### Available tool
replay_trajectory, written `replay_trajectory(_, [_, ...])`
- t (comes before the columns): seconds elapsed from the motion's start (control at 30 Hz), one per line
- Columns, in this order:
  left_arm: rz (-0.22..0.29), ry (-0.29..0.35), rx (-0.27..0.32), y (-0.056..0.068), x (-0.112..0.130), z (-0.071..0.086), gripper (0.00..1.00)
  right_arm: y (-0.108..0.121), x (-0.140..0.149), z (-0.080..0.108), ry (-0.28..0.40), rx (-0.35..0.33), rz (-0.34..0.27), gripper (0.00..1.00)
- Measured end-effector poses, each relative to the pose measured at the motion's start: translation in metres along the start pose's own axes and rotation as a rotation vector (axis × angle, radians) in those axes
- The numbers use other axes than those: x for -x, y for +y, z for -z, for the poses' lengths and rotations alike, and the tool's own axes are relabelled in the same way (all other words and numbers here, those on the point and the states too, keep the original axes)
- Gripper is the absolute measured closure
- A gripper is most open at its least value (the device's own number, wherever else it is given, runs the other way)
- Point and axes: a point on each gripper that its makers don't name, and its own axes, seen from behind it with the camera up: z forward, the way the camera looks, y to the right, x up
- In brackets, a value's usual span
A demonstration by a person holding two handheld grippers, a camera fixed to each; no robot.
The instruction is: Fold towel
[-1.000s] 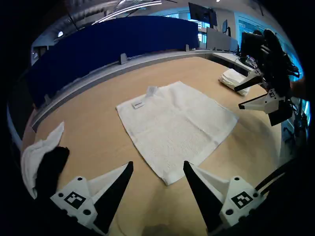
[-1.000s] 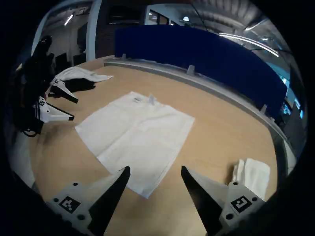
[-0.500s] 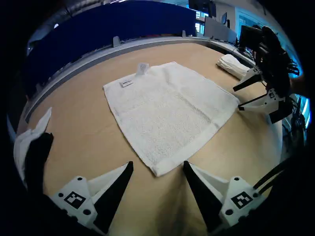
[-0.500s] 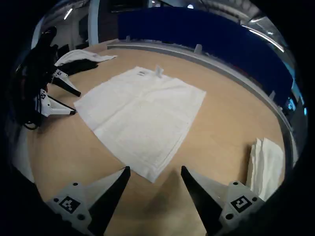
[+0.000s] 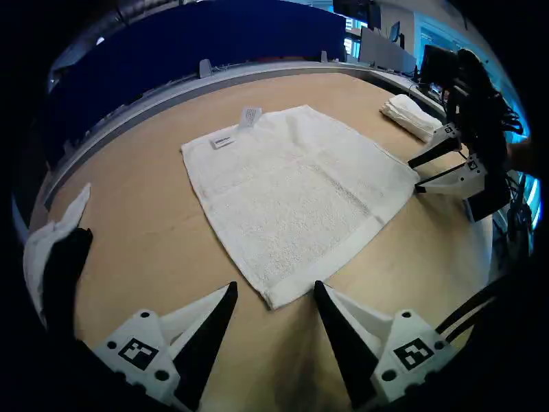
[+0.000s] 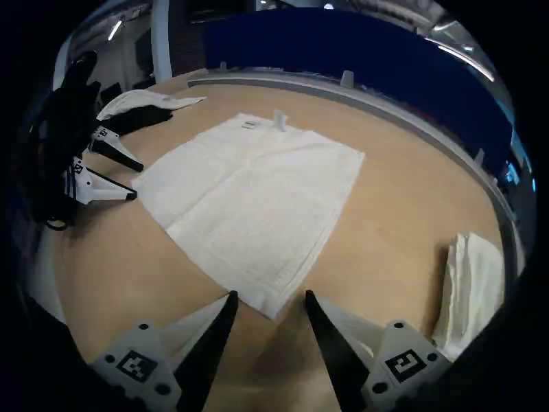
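A light wooden desk (image 5: 137,226) bears a white terry towel (image 5: 295,192), spread flat. Both released, the left tongs (image 5: 273,285) and right tongs (image 6: 269,294) each straddle a near corner. Advisably, each pinches the hem fully, then both lift evenly together.

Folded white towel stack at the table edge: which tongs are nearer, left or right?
Right. The right tongs are beside the folded white towel stack; the left tongs are across the spread white towel.
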Motion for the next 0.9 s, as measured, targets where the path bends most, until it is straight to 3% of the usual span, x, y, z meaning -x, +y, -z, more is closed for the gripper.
replay_trajectory(0.23, [-0.008,-0.013,0.006,0.0009,0.0004,0.0002,0.4,-0.005,-0.0004,-0.0003,-0.006,-0.013,0.009,0.53])
replay_trajectory(0.33, [-0.007,-0.019,0.005,0.0003,0.0008,0.0004,0.48,-0.0046,-0.0005,-0.0007,-0.013,-0.013,0.008,0.7])
replay_trajectory(0.4, [-0.005,-0.022,0.001,-0.0001,0.0013,0.0004,0.53,-0.0046,-0.0007,-0.0008,-0.019,-0.014,0.009,0.76])
replay_trajectory(0.57, [0.004,-0.024,-0.02,-0.0016,0.0018,-0.0001,0.77,-0.0056,-0.0015,0.0001,-0.027,-0.018,0.019,0.8])
replay_trajectory(0.9, [0.029,-0.034,-0.033,-0.001,0.0026,0.0009,0.91,-0.0074,-0.0093,0.0006,-0.016,-0.026,0.021,0.81])
